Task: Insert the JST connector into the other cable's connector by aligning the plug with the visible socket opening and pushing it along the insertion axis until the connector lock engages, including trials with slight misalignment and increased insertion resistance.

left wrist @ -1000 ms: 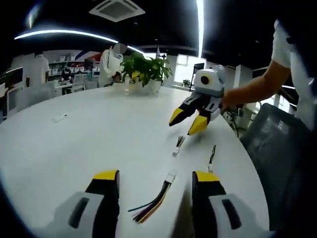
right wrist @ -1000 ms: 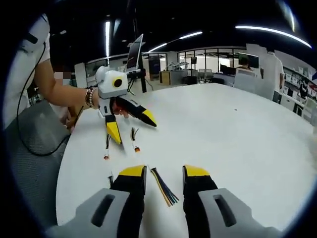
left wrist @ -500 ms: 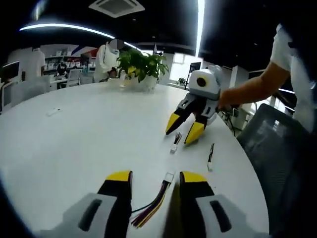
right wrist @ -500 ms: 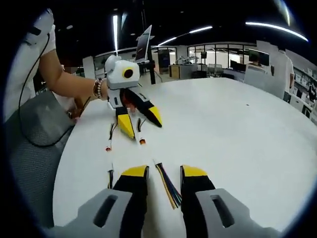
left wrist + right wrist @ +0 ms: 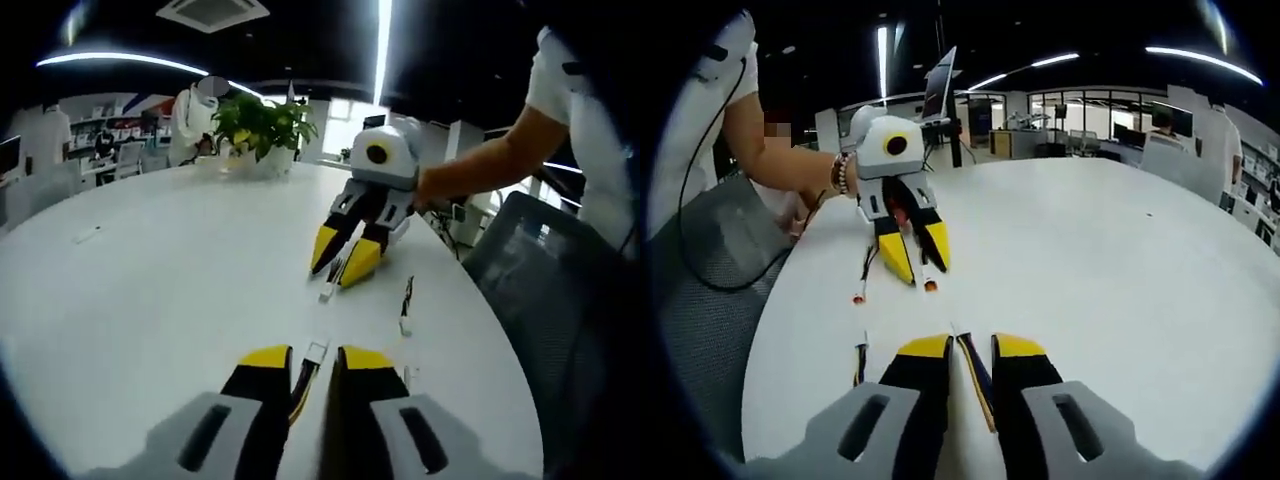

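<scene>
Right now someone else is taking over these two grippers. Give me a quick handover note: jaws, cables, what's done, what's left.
Left gripper: jaws nearly together around the multicolour cable, its white connector pointing ahead. I cannot tell whether the grip is firm.
Right gripper: the same around the second multicolour cable.
Both cables lie on the white table, connector ends facing each other but apart. A spare cable lies beside them.
Done: each gripper is set on its cable.
Left: lift, line up plug and socket, push until the lock engages.
</scene>
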`<state>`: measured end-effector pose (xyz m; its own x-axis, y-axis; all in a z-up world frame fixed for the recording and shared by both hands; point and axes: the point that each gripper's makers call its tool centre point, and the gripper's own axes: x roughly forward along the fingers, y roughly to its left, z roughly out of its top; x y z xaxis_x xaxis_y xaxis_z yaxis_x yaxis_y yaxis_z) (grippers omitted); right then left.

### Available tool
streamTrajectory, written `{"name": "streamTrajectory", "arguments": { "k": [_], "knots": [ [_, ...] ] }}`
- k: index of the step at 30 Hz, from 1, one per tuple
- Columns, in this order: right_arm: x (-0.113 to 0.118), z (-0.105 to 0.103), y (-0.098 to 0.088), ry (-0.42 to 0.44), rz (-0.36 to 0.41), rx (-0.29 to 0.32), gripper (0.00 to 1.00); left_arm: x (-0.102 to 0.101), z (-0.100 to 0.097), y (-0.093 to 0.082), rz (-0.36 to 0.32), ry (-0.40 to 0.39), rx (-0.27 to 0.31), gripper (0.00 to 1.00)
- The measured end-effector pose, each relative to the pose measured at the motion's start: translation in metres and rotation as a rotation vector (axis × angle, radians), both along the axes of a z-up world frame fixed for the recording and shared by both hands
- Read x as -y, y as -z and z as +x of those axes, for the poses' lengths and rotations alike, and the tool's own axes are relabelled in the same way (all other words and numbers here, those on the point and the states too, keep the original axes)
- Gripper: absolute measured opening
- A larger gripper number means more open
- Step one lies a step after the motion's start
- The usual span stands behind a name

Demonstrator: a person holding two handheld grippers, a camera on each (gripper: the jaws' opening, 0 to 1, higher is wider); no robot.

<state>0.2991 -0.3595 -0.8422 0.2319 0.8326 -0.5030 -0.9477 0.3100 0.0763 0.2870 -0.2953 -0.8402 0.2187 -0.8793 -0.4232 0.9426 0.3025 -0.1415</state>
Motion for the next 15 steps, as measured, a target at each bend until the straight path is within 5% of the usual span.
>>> {"name": "streamTrajectory", "arguments": {
  "k": [15],
  "knots": [
    [-0.0017, -0.0022, 0.0057, -0.032, -0.014, 0.005, 0.04, 0.0029, 0.0046, 0.0035, 0.015, 0.031, 0.036, 0.01]
  ]
}}
